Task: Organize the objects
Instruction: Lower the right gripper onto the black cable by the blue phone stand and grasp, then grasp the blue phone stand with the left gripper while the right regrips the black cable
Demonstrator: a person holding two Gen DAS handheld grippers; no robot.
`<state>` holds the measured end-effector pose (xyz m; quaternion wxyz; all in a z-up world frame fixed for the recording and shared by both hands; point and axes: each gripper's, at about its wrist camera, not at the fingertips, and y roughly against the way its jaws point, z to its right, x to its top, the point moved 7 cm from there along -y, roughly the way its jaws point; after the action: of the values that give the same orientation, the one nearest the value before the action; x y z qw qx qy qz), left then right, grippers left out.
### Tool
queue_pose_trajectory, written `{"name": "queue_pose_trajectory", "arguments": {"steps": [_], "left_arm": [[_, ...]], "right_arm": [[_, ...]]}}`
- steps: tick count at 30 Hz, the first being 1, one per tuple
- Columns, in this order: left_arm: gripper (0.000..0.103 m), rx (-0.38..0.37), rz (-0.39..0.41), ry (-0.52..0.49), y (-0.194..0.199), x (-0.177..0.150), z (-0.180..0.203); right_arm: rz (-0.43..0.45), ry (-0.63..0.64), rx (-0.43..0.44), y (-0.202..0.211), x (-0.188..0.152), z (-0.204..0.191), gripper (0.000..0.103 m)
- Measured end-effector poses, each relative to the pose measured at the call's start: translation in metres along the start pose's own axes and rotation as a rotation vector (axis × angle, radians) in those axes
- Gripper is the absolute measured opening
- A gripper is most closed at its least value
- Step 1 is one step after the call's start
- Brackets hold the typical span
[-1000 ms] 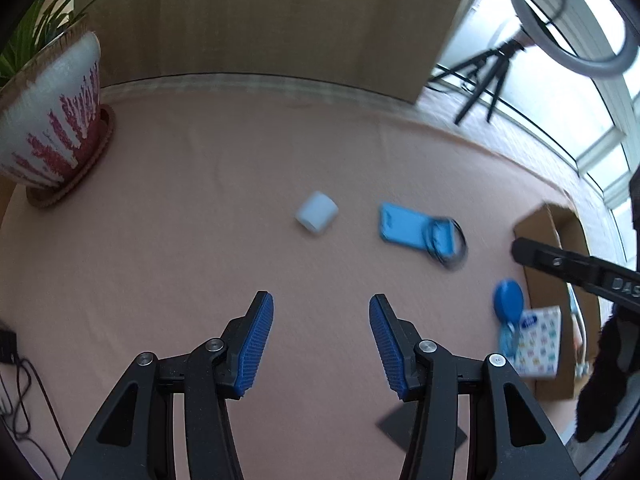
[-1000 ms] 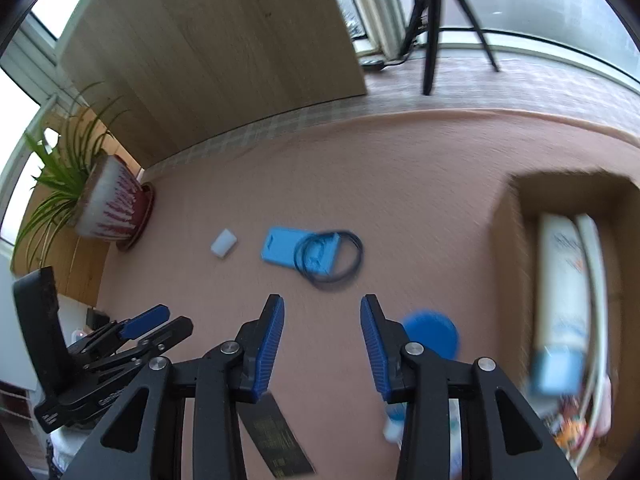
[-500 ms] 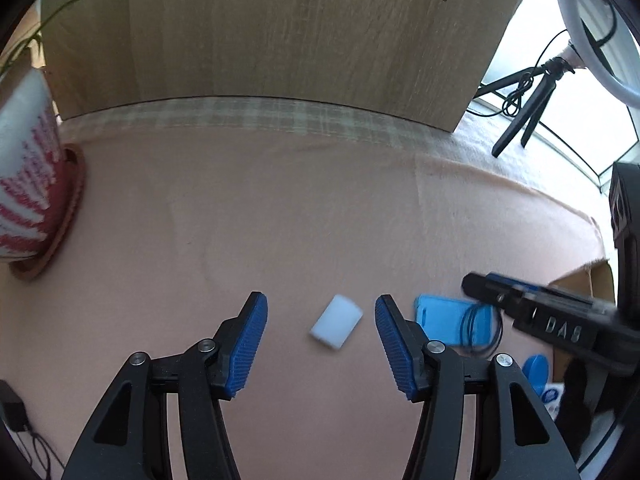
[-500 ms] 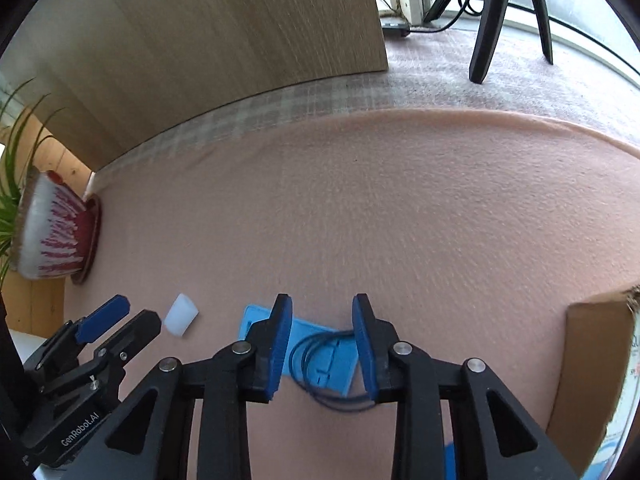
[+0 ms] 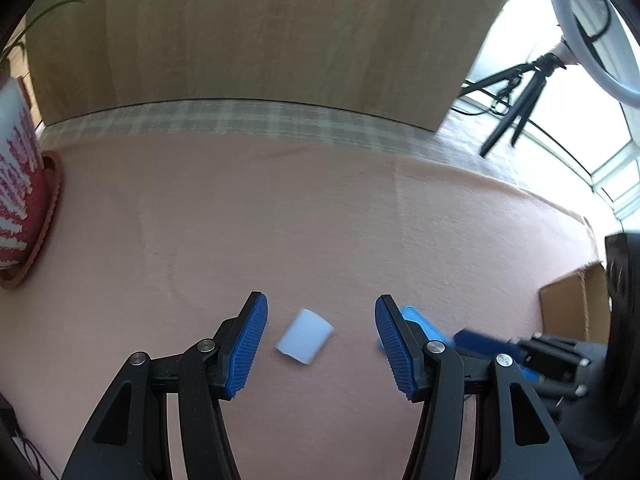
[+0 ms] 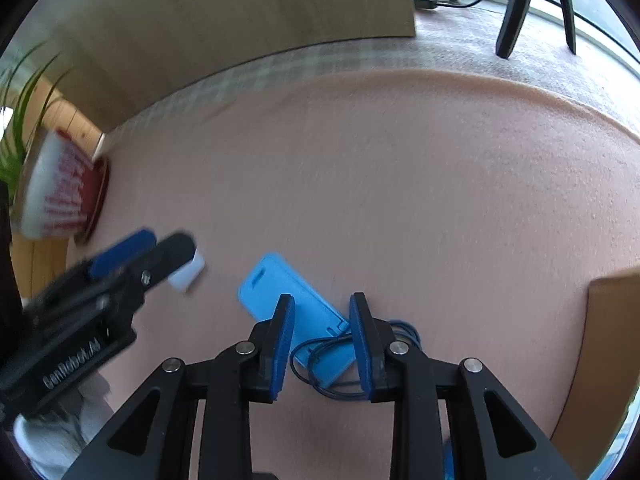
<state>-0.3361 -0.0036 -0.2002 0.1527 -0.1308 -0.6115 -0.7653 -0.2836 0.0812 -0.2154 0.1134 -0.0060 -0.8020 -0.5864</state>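
A small white cylinder (image 5: pixel 306 336) lies on the pink carpet between the fingers of my left gripper (image 5: pixel 320 306), which stands open around it without touching. A flat blue case (image 6: pixel 280 284) with a dark cord loop (image 6: pixel 320 364) lies just right of it. My right gripper (image 6: pixel 322 300) hangs over that case with its jaws closing. The case's lower end sits between the pads, and no pad presses on it. In the right wrist view the left gripper (image 6: pixel 154 250) partly hides the white cylinder (image 6: pixel 188 276).
A cardboard box (image 6: pixel 612 320) stands open at the right edge. A red and white plant pot (image 5: pixel 16 208) sits at the far left by a wooden panel (image 5: pixel 260 32). A black tripod (image 6: pixel 520 4) stands behind on the grey rug.
Both grippers came forward and down to the objects. The white cylinder now lies between the left fingers. The right jaws have narrowed over the blue case.
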Motion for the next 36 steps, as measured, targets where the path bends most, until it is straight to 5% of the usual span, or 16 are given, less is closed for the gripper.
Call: {"name": "queue_pose_trajectory", "arguments": {"steps": [17, 26, 28, 31, 36], "left_arm": [[0.059, -0.009, -0.144, -0.217, -0.017, -0.044, 0.079], [0.032, 0.047, -0.135, -0.269, -0.02, -0.06, 0.091], [0.031, 0.048, -0.127, -0.269, -0.016, -0.062, 0.089], [0.027, 0.04, -0.123, -0.235, -0.014, -0.058, 0.08], [0.023, 0.079, -0.105, -0.2, -0.009, -0.055, 0.051]], "right_arm": [[0.026, 0.014, 0.075, 0.023, -0.085, 0.01, 0.017], [0.056, 0.099, 0.0, 0.023, -0.098, 0.0, 0.018], [0.068, 0.131, -0.037, 0.021, -0.098, -0.01, 0.018], [0.076, 0.144, -0.04, 0.019, -0.097, -0.019, 0.003], [0.074, 0.123, -0.026, 0.021, -0.098, -0.018, 0.002]]}}
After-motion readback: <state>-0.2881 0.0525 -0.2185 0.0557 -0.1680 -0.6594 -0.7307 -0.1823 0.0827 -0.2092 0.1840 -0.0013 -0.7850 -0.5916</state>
